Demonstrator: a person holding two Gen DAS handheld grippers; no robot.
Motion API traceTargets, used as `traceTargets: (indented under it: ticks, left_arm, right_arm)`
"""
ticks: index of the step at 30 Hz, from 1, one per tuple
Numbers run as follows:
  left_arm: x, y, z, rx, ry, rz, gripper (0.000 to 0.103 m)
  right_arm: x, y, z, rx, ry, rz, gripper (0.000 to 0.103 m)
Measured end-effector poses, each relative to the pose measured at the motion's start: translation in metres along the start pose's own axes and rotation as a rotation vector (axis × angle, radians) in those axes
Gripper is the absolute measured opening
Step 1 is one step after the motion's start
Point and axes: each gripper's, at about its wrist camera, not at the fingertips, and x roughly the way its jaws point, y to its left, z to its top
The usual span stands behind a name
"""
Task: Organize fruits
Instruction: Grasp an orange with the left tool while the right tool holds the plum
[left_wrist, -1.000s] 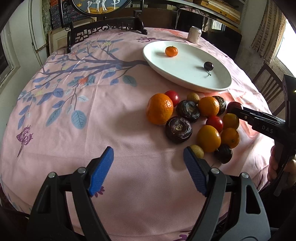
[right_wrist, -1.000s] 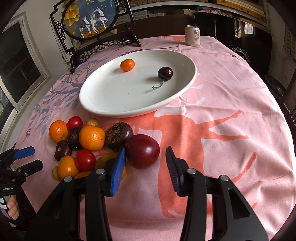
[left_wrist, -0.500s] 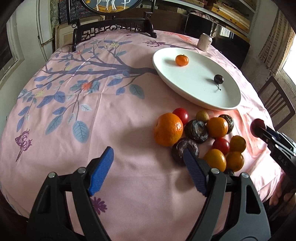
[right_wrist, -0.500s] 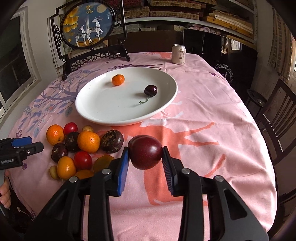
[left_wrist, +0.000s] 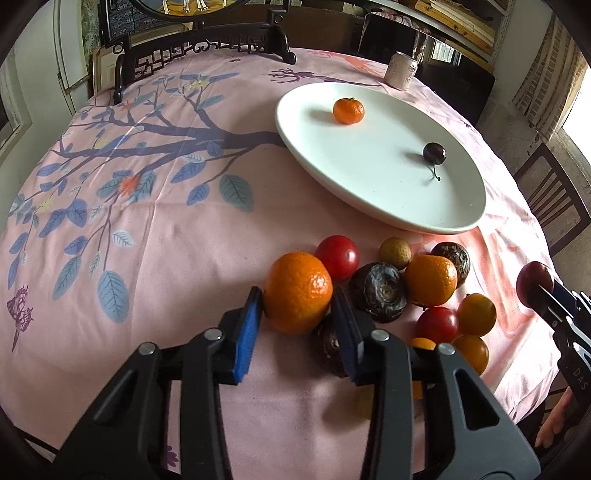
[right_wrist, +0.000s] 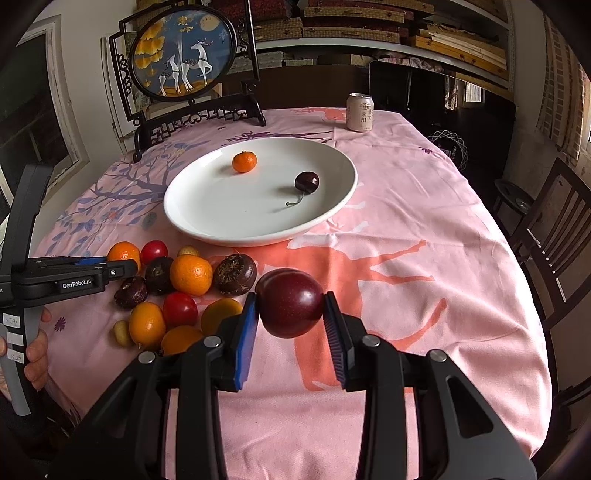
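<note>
My left tongs (left_wrist: 297, 317) have just been closing around the big orange (left_wrist: 297, 291) at the near-left edge of the fruit pile on the bench (left_wrist: 155, 236); both blue pads now sit against its sides, so I judge it pinched, though it seems not yet lifted off the pink cloth. My right tongs (right_wrist: 290, 319) pinch a dark red plum (right_wrist: 290, 302), held clear above the cloth just to the right of the pile. The white plate (right_wrist: 207, 206) lies beyond the pile and carries only a small mandarin (right_wrist: 244, 161) and a cherry (right_wrist: 307, 181), set apart from each other. So I take the step in hand to be carrying two fruits to the plate at once. Next I should raise the orange straight up, since a dark brown fruit (left_wrist: 378, 292) and a red tomato (left_wrist: 338, 256) crowd close against it and could roll. Then both tongs need to travel over the plate rim and set down in bare spots, away from the cherry's stem.
</note>
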Motion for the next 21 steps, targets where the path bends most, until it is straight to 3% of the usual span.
traceTargets:
  ticks: [8, 21]
  left_arm:
    - [-0.001, 0.003, -0.002, -0.010, -0.005, -0.018, 0.036]
    - [-0.038, -0.006, -0.006, 0.019, -0.085, -0.026, 0.036]
  right_arm:
    - [-0.003, 0.004, 0.000, -0.004, -0.007, 0.001, 0.036]
    - [-0.003, 0.012, 0.003, -0.022, -0.008, 0.018, 0.036]
